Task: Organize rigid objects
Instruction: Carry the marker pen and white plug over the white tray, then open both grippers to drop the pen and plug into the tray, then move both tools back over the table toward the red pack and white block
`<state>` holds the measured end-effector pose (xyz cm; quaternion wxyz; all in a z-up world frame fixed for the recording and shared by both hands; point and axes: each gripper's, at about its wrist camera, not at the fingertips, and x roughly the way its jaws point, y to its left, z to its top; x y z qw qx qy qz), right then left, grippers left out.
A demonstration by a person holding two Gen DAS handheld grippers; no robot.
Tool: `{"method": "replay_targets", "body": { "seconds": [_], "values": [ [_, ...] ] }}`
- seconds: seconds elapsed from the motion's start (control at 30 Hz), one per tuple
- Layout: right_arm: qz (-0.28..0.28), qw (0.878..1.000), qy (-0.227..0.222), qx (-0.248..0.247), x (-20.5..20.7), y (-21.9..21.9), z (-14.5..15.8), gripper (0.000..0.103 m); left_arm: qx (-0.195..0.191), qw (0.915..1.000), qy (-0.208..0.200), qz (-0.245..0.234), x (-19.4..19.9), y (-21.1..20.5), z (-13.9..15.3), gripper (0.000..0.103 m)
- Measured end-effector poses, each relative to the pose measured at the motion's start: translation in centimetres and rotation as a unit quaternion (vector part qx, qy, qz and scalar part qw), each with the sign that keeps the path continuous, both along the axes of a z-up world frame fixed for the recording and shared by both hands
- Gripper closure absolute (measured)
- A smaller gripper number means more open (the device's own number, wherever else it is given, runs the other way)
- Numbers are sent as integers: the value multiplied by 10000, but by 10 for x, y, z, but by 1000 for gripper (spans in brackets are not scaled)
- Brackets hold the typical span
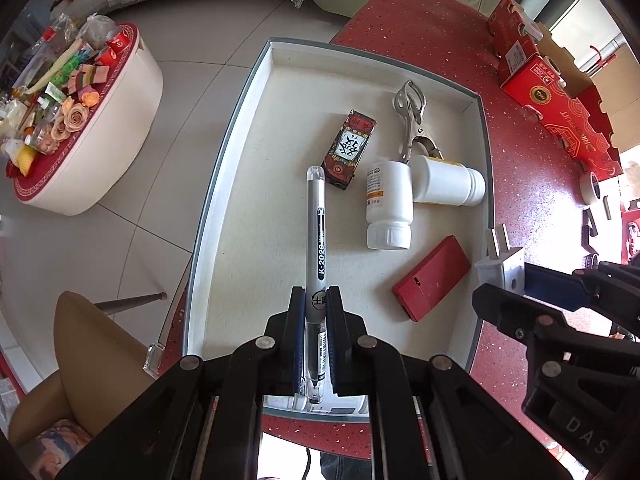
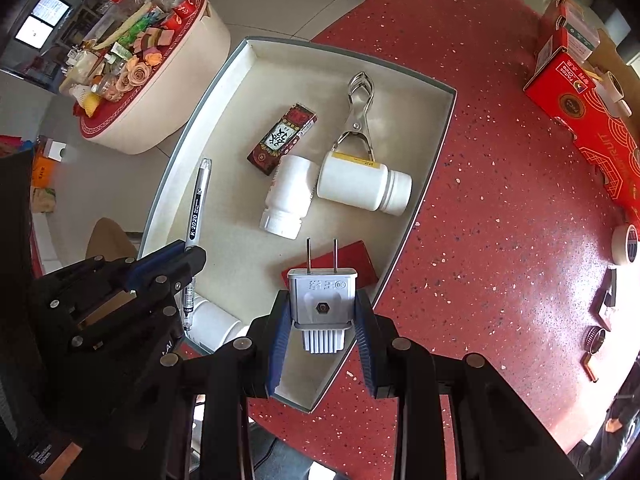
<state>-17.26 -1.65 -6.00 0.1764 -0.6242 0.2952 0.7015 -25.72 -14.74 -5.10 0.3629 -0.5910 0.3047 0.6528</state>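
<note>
A shallow white box tray [image 1: 224,184] [image 2: 240,264] lies on the red speckled table. My left gripper [image 1: 317,300] [image 2: 188,256] is shut on a silver pen [image 1: 316,236] [image 2: 197,208], held above the tray's left side with its cap pointing away. My right gripper [image 2: 322,312] [image 1: 500,276] is shut on a white two-pin plug adapter [image 2: 322,292] [image 1: 502,258], pins forward, over the tray's near right edge. In the tray lie two white bottles [image 1: 390,204] [image 2: 362,184], a dark patterned small box [image 1: 350,148] [image 2: 282,138], a metal clip [image 1: 410,116] [image 2: 358,112] and a red case [image 1: 432,278] [image 2: 360,258].
Red cartons [image 1: 560,96] [image 2: 580,108] stand at the table's far right. A tape roll [image 2: 626,244] and small items lie near the right edge. A round side table [image 1: 80,120] piled with clutter stands on the floor to the left. A tan chair [image 1: 92,352] is below left.
</note>
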Motion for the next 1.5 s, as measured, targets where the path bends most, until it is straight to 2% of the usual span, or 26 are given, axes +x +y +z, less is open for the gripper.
{"method": "replay_targets", "body": {
  "seconds": [0.4,0.47,0.53,0.57,0.6,0.63,0.67,0.7,0.83,1.0,1.1,1.2,1.3,1.4,1.5],
  "values": [
    [-161,9997,-96,-157,-12,5,-21,71,-299,9993,64,-219,-4,9,-25,92],
    [-181,9996,-99,-210,-13,6,-25,71,-344,9990,46,-287,-3,12,-30,88],
    [-212,9993,-145,-269,-13,7,-29,68,-420,9987,120,-276,-4,13,-33,54],
    [-261,9992,-189,-223,-11,10,-29,67,-466,9985,156,-229,-7,12,-35,43],
    [-338,9990,-230,-182,-8,13,-29,57,-533,9984,155,-145,-11,10,-37,21],
    [-446,9986,-207,-189,-1,19,-27,23,-518,9986,74,-57,-15,7,-38,4],
    [-582,9980,-153,-195,4,23,-24,6,-454,9990,-4,30,-19,5,-38,1],
    [-721,9973,-28,-148,10,27,-18,0,-415,9991,-2,77,-21,3,-37,0],
    [-973,9952,-52,-64,33,36,-6,0,-375,9992,96,-61,-18,5,-30,0],
    [-1584,9871,-198,-124,89,43,-5,0,-266,9987,-129,-425,4,27,-18,0],
    [-2088,9773,-361,-56,135,52,-9,0,-160,9970,-244,-716,25,45,-10,0],
    [-2684,9617,-548,99,182,74,-13,0,-85,9939,-370,-1033,53,64,-3,0],
    [-3223,9454,-465,163,225,102,-14,0,-72,9898,-452,-1352,93,81,1,0],
    [-3250,9434,-428,505,246,133,-10,0,-129,9865,-498,-1557,120,94,0,0],
    [-2884,9534,-358,810,245,164,-10,0,-237,9848,-566,-1625,138,101,-3,0]
  ]
}}
